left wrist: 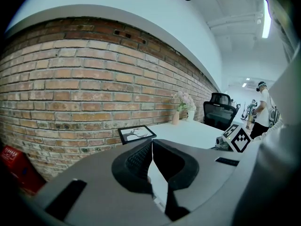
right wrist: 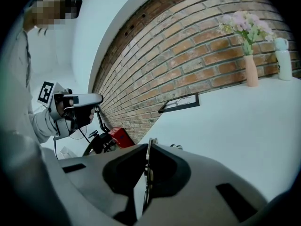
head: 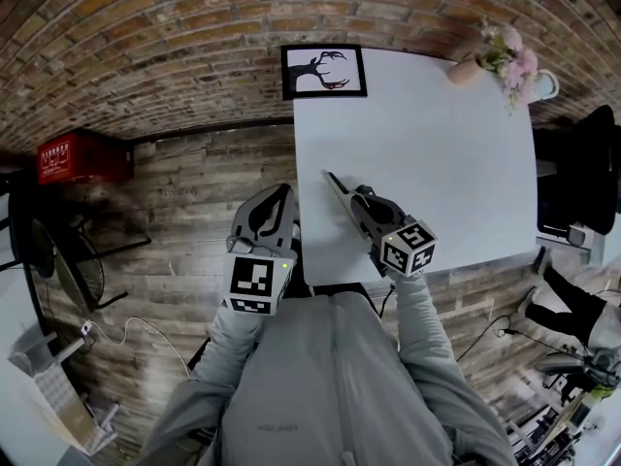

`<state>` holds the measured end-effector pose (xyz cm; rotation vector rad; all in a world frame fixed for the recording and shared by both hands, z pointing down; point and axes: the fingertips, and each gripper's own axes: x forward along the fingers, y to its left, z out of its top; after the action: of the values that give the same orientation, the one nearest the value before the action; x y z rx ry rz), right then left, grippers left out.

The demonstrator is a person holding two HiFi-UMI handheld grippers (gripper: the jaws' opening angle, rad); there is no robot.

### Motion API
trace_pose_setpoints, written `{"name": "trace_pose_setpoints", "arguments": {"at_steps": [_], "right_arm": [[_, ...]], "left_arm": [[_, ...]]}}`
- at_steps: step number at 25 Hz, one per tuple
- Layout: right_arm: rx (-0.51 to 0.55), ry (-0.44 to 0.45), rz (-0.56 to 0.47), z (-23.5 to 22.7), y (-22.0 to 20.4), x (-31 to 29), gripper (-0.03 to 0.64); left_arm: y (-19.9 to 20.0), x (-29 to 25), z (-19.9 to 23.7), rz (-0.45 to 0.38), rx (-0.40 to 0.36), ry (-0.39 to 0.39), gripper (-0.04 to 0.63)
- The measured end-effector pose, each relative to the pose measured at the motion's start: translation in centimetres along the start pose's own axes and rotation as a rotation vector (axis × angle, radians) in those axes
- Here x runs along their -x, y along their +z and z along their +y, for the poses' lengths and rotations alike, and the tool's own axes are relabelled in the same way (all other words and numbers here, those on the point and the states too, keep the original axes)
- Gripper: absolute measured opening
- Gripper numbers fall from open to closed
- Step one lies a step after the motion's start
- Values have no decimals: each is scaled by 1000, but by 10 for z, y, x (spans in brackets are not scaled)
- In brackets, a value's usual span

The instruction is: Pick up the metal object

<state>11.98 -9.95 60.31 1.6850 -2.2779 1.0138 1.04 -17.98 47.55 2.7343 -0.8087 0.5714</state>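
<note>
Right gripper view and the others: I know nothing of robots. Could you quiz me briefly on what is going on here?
1. True or false: the right gripper is shut on a thin metal object.
2. Which of these is on the white table? A) a framed picture B) a laptop C) a fruit bowl
3. Fill in: the left gripper has its jaws together and holds ____.

Key: 1 true; 2 A; 3 nothing.
</note>
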Motion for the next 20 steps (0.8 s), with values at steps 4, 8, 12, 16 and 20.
{"name": "trace_pose_setpoints", "arguments": {"at_steps": [4, 8, 12, 16, 20], "right_arm": [[7, -11, -16, -2, 7, 6, 29], [22, -24, -38, -4, 16, 13, 29], [41, -42, -65, -4, 27, 21, 29], [74, -61, -99, -2, 42, 33, 29], [113, -79, -150, 2, 62, 45, 29]], "left_arm": [[7, 0, 0, -13, -7, 4, 29], [15, 0, -2, -33, -15, 4, 28], [24, 0, -1, -54, -19, 8, 29], [33, 1, -4, -75, -36, 5, 29], [47, 3, -5, -102, -48, 5, 28]]}}
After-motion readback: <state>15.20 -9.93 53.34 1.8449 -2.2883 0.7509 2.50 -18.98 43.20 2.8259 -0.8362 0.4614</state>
